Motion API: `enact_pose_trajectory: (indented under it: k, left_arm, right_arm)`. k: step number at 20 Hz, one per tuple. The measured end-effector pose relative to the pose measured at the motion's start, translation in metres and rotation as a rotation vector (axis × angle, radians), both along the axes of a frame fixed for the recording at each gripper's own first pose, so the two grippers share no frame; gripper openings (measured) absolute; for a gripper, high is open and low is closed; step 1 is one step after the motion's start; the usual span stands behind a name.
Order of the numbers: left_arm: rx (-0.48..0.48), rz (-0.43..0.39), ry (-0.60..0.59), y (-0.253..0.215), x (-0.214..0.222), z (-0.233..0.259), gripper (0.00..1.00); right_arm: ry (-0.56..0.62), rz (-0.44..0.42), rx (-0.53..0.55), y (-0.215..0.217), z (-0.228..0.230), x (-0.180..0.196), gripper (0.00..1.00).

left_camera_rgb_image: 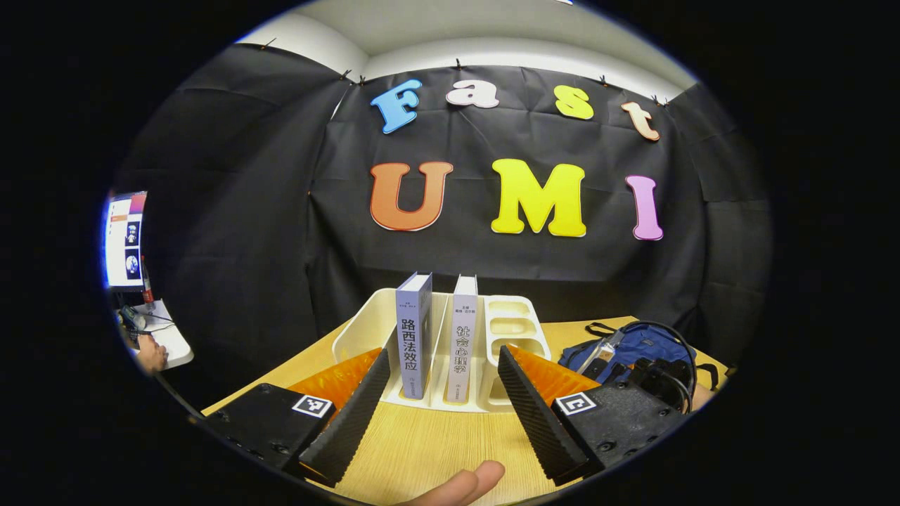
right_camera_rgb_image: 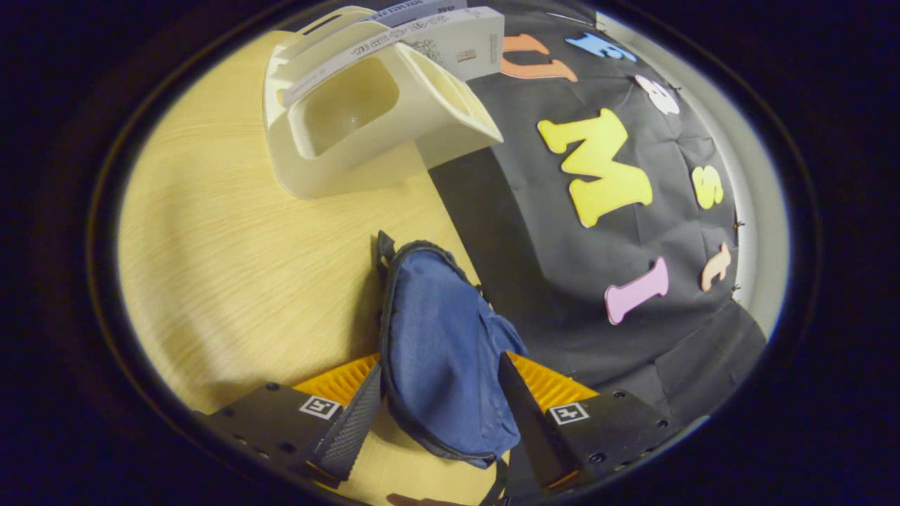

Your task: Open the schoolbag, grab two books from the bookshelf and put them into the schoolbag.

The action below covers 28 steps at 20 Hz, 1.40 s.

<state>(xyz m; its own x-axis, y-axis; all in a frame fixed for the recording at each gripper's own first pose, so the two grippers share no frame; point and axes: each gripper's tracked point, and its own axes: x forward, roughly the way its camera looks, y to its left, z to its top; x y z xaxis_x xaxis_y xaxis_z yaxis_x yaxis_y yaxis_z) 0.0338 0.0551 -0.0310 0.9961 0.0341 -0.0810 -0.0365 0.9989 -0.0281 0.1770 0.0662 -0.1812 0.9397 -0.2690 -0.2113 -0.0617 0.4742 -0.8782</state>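
Resting on the wooden table (right_camera_rgb_image: 211,267), with the cream bookshelf (left_camera_rgb_image: 365,327) near the back edge and the blue schoolbag (right_camera_rgb_image: 443,351) well to its right. Standing upright in adjacent slots: the grey book (left_camera_rgb_image: 415,337) and the white book (left_camera_rgb_image: 463,341). Straddling the bag with the right gripper (right_camera_rgb_image: 439,414), fingers wide, apparently not yet pinching; finding the zipper pull before closing. Hovering short of the shelf with the left gripper (left_camera_rgb_image: 443,407), spread open, holding nothing, aiming between the two spines.
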Motion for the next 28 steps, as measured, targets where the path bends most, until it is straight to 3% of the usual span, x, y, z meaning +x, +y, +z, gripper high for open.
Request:
enact_pose_trajectory:
  k: [1, 2, 3, 6, 7, 8, 9, 12, 13, 14, 15, 18, 22, 28]
  left_arm:
    - [-0.004, 0.002, 0.002, 0.001, 0.001, -0.001, 0.99]
    - [-0.008, 0.002, 0.004, 0.0, 0.001, -0.002, 0.99]
    - [-0.011, 0.0, 0.006, 0.0, 0.0, -0.002, 0.99]
    - [-0.005, 0.001, 0.002, 0.0, 0.0, -0.001, 0.99]
    - [-0.006, 0.001, 0.001, -0.001, 0.001, -0.001, 0.99]
    - [-0.007, 0.0, 0.002, -0.001, 0.0, -0.001, 0.99]
    - [-0.008, 0.001, 0.005, 0.0, 0.001, -0.002, 0.99]
    - [-0.011, 0.013, 0.016, -0.001, 0.004, -0.005, 0.99]
    - [-0.013, 0.012, 0.019, -0.003, 0.005, -0.007, 0.99]
    - [-0.012, 0.016, 0.029, -0.004, 0.007, -0.01, 0.99]
    - [-0.011, 0.022, 0.037, -0.004, 0.007, -0.013, 0.99]
    - [0.004, 0.03, 0.041, -0.009, 0.009, -0.014, 0.99]
    - [0.019, 0.068, 0.061, -0.007, 0.015, -0.021, 0.99]
    - [0.094, 0.13, 0.027, 0.009, 0.016, 0.006, 0.99]
  right_arm:
    - [-0.003, -0.003, 0.009, -0.001, 0.003, 0.001, 0.91]
    - [-0.006, -0.008, 0.012, -0.001, 0.005, 0.004, 0.98]
    - [-0.009, -0.02, 0.008, -0.003, 0.006, 0.008, 0.92]
    - [0.008, -0.036, 0.029, -0.006, -0.003, 0.019, 0.85]
    - [0.008, -0.044, 0.027, -0.006, -0.004, 0.022, 0.78]
    - [0.0, -0.047, 0.022, -0.006, -0.003, 0.028, 0.85]
    - [-0.009, -0.054, 0.035, -0.006, -0.002, 0.032, 0.73]
    - [-0.025, -0.052, 0.082, -0.003, 0.003, 0.043, 0.61]
    - [-0.032, -0.043, 0.104, 0.0, 0.006, 0.045, 0.39]
    - [-0.039, -0.039, 0.122, -0.001, 0.01, 0.049, 0.34]
    - [-0.038, -0.03, 0.137, -0.002, 0.015, 0.053, 0.22]
    - [0.017, 0.013, 0.233, -0.001, 0.016, 0.057, 0.07]
    - [0.112, 0.062, 0.402, -0.003, 0.023, 0.057, 0.05]
    - [0.167, 0.109, 0.63, -0.024, 0.059, 0.058, 0.05]
